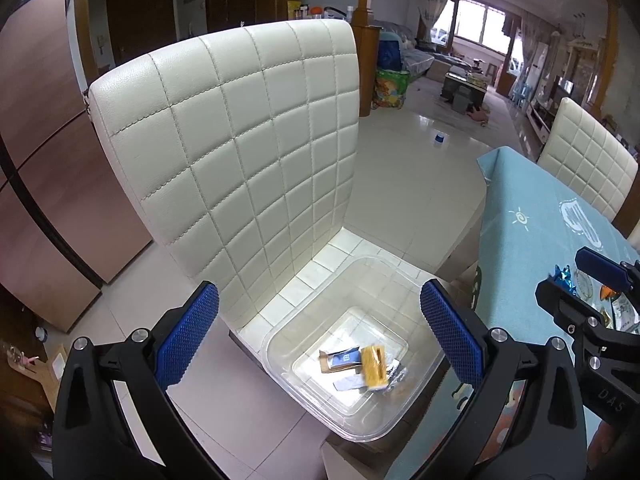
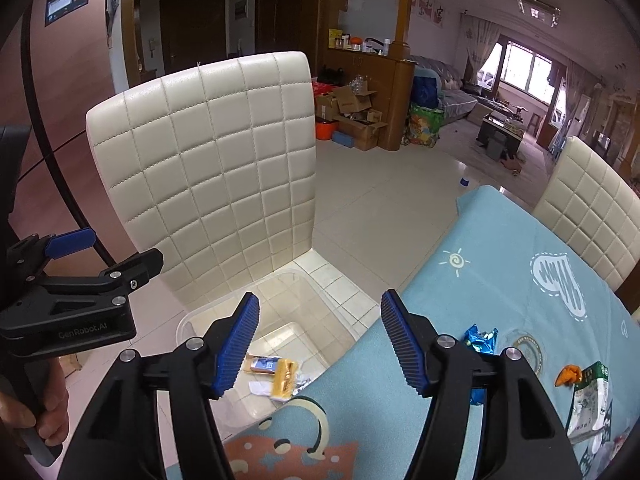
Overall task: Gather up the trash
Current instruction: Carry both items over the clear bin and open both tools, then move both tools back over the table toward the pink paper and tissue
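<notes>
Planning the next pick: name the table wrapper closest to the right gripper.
The blue foil wrapper, just beside the right gripper; the orange scrap and green-white packet lie farther right.

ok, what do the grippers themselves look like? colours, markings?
Both match: black plastic frames with silver pivot bolts, and blue textured pads on the fingers. The left gripper body reads "GenRobot.AI" in grey; the right gripper shows "DA5" on its side. A bare hand grips the left handle. No cables visible.
</notes>
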`<action>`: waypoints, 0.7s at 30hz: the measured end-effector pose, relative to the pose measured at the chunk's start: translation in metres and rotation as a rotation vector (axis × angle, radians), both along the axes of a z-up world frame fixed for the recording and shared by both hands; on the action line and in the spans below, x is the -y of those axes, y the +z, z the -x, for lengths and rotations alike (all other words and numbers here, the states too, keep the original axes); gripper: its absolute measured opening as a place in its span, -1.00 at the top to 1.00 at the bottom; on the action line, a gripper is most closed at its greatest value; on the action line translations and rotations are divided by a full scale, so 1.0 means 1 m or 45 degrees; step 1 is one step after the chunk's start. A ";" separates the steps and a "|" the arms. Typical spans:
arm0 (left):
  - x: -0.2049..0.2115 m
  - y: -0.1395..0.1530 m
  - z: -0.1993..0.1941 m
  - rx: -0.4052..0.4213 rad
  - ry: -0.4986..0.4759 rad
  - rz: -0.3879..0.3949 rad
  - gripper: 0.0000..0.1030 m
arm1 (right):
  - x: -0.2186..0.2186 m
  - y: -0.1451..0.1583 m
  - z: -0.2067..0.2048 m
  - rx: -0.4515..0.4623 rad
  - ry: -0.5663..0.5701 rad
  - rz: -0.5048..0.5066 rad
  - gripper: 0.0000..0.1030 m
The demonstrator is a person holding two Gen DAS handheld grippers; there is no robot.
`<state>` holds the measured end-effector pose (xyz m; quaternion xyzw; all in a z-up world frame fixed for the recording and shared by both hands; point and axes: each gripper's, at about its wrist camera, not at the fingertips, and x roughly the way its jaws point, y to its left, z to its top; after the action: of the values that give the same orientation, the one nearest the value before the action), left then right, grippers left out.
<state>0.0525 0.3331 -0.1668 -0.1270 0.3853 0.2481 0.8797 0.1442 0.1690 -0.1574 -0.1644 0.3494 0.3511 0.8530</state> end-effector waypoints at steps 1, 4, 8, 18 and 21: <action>0.003 0.001 0.000 0.002 -0.008 0.000 -0.93 | 0.003 0.001 0.001 0.001 -0.011 -0.002 -0.20; 0.014 0.006 -0.002 0.011 -0.045 -0.006 -0.93 | 0.019 0.004 0.001 -0.001 -0.057 -0.008 -0.20; 0.039 0.010 -0.006 0.021 -0.125 -0.009 -0.93 | 0.044 0.007 0.004 -0.004 -0.137 -0.012 -0.20; 0.132 0.010 -0.028 0.003 -0.373 0.022 -0.93 | 0.153 0.006 0.018 -0.016 -0.395 0.010 -0.20; 0.173 0.009 -0.038 -0.010 -0.477 0.030 -0.93 | 0.194 0.002 0.021 -0.028 -0.500 0.013 -0.20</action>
<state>0.0901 0.1604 -0.1574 -0.0626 0.4086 0.0761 0.9074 0.1231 -0.0254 -0.1554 -0.0937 0.3860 0.1780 0.9003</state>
